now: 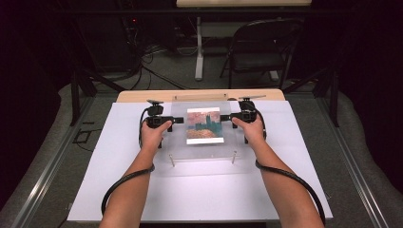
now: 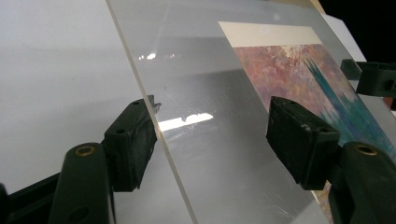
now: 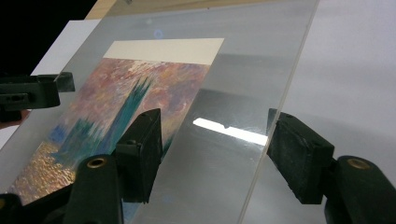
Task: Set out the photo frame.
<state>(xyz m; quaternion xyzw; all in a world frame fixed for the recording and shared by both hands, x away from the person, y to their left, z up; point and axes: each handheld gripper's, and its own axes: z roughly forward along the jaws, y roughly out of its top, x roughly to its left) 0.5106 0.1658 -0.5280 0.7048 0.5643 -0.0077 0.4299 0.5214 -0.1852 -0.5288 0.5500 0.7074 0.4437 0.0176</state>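
The left gripper (image 2: 212,140) is set astride the left edge of the clear acrylic sheet (image 2: 224,93), jaws wide, one pad below the sheet and one above it, with a gap visible on the upper side; no firm pinch is seen. Opposite, the right gripper (image 3: 215,149) is placed the same way over the right edge, jaws spread, the edge lying between the pads with space left. In the high view, the sheet is seen tilted, its far edge raised, over the white board (image 1: 119,190) covering the table. A painted print (image 1: 205,125) of purple, teal and orange is seen at the sheet's middle. Two small standoff posts (image 1: 172,160) are seen at the near edge.
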